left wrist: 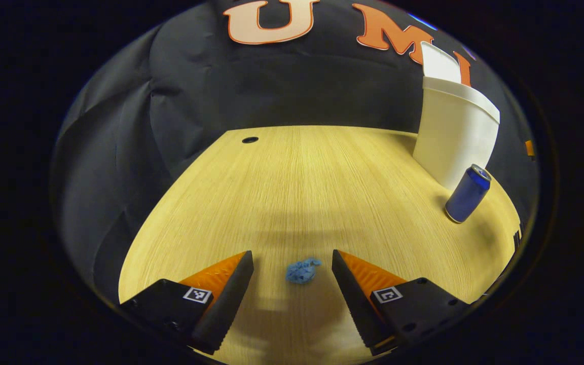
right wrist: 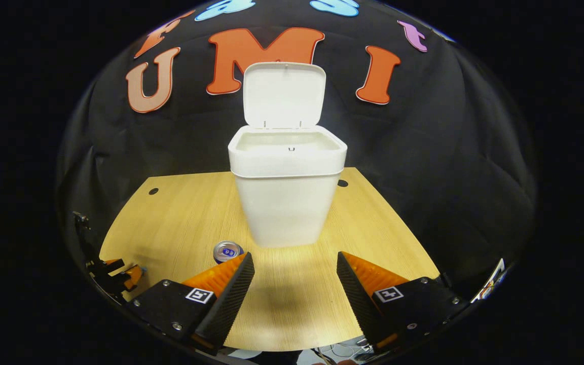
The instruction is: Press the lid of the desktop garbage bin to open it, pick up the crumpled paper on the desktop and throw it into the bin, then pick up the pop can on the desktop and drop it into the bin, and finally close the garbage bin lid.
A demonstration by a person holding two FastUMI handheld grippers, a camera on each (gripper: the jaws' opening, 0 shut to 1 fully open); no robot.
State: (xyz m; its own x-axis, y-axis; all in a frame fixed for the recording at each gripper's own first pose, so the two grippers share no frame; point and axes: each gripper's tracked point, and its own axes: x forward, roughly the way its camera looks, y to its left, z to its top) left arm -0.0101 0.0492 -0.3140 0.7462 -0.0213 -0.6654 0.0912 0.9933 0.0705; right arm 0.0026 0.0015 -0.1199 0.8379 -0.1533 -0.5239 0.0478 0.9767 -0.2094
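Left gripper view: left gripper point(left wrist: 292, 276) spread wide and empty, poised low over the pale wood-grain desktop point(left wrist: 292, 192), fingers flanking but not touching the small crumpled blue paper point(left wrist: 302, 270) lying between the tips. Farther out to the right, upright blue metal pop can point(left wrist: 468, 193) just beside the white plastic desktop garbage bin point(left wrist: 451, 137), near the desk's far edge. Black cloth booth wall point(left wrist: 195, 101) behind.

Right gripper view: right gripper point(right wrist: 295, 276) likewise parted and holding nothing, aimed at the front of the same bin point(right wrist: 286, 203) from a short way off. White hinged lid point(right wrist: 284, 94) tilted up and back, mouth of the bin open, nothing visible inside from this angle. Pop can point(right wrist: 227, 251) seen top-on at the bin's lower left, partly behind one finger. Other gripper glimpsed at the far left rim.

Progress, judged from the lie of things: opening press evidently done, lid up. Paper not yet gripped, though framed for a pinch. Remaining: closing on the paper, carrying it over and dropping it in; then the can, by either gripper; then the lid pushed shut.
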